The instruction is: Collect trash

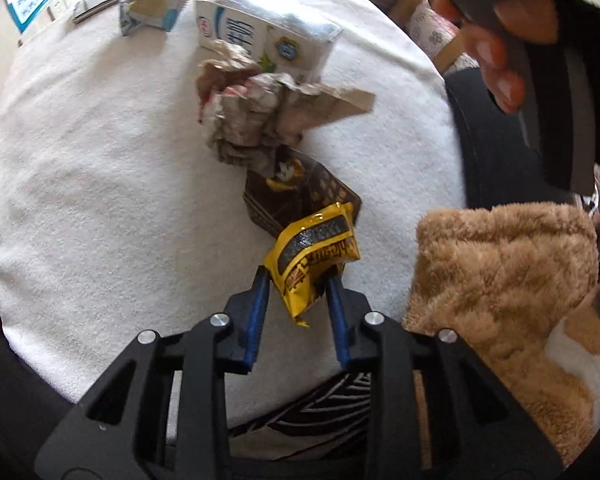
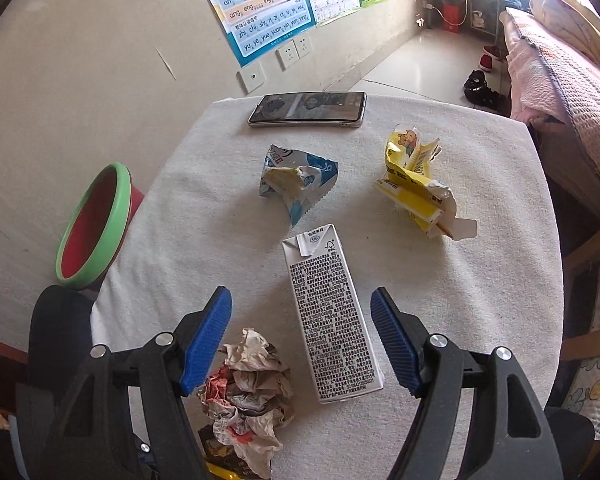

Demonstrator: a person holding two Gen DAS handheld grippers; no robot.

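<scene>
Left wrist view: a crinkled yellow wrapper [image 1: 312,256] is clamped by the left claw [image 1: 296,280]. A grey milk carton [image 2: 328,316] is straddled, untouched, by the spread right claw [image 2: 302,308].

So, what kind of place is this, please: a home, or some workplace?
Most likely a lived-in home, perhaps a bedroom. A bed with a pink quilt stands nearby, children's pinyin charts hang on the wall, and shoes lie on the floor.

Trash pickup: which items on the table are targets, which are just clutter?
Targets:
yellow wrapper, between the left tongs
brown packet
crumpled paper
milk carton
blue wrapper
torn yellow box

Clutter:
phone
green bowl
plush blanket
</scene>
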